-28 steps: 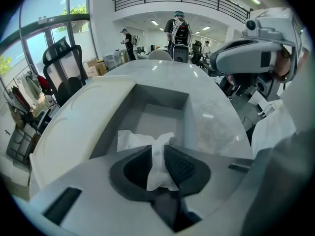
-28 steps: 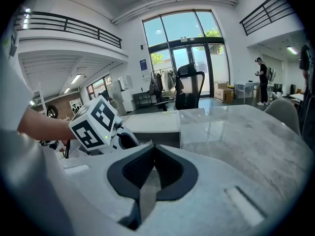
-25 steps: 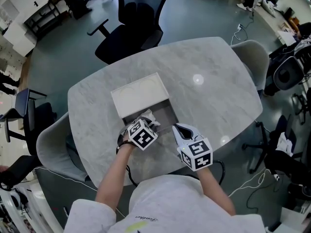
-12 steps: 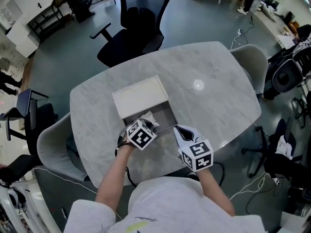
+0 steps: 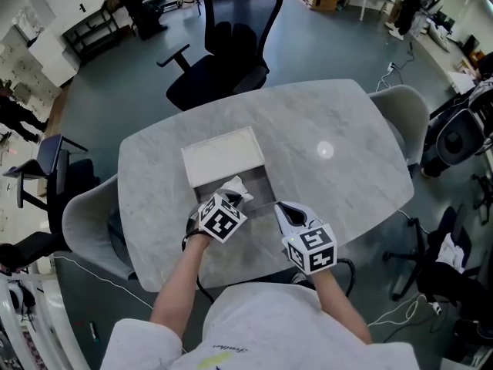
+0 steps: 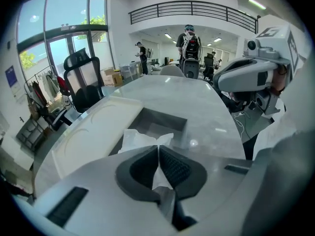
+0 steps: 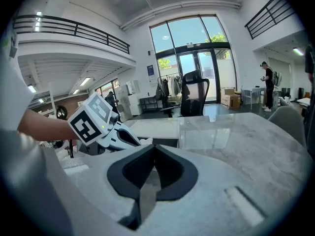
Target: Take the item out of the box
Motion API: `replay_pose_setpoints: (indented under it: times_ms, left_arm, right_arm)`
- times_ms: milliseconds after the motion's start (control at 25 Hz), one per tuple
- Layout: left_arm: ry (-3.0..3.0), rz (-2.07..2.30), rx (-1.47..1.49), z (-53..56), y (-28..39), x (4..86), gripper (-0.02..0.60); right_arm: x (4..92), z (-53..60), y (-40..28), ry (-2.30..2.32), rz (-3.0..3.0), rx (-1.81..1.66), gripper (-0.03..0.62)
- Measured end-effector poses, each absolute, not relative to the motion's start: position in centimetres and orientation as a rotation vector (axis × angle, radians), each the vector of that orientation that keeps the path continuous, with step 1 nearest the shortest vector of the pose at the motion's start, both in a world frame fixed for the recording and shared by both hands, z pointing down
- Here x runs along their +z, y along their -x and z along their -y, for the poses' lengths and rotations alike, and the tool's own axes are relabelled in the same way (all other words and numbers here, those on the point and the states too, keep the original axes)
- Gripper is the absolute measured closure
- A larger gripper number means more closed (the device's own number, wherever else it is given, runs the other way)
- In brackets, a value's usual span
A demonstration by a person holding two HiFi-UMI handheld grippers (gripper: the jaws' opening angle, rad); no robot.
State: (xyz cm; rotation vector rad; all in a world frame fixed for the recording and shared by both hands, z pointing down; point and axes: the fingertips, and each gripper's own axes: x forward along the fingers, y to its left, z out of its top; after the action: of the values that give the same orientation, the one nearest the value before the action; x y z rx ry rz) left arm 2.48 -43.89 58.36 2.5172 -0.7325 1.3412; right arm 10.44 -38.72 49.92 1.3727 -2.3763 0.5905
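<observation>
Your left gripper (image 6: pixel 158 150) has its jaws pinched tight on a white crumpled item (image 6: pixel 141 138). A thin fold of it sits between the pads, and the rest fans out beyond the tips. Its long axis runs near to far and the loose end points far, toward the lid (image 6: pixel 93 132). The item hangs over the near left part of the grey box (image 5: pixel 269 185), and I cannot tell whether it is clear of the box floor. Your right gripper (image 7: pixel 153 149) has its jaws closed together with nothing between them. It sits just right of the left one, at the box's near right corner.

The box rests on a grey marble table (image 5: pixel 339 122), with the white lid lying flat against its far side. A black office chair (image 5: pixel 227 52) stands at the far edge, and 2 pale chairs flank the table.

Compared with 1 second ago, both grippers sit in about the same places by the box, and the left one's grip is unchanged.
</observation>
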Motion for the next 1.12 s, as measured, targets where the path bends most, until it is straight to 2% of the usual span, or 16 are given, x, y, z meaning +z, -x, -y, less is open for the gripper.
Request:
replay_pose_setpoints:
  times_ms: [360,1120]
  left_arm:
    - [-2.492,1.047,1.165,43.4,-3.3,53.6,0.565]
    - [-2.281,1.573,0.665,35.2,-3.5,47.0,0.565]
  right_arm:
    - [48.0,38.2,-12.5,-1.266,2.477,0.532,0.589]
    - [45.6,34.0,-13.8,-0.983,2.665,0.39,0.589]
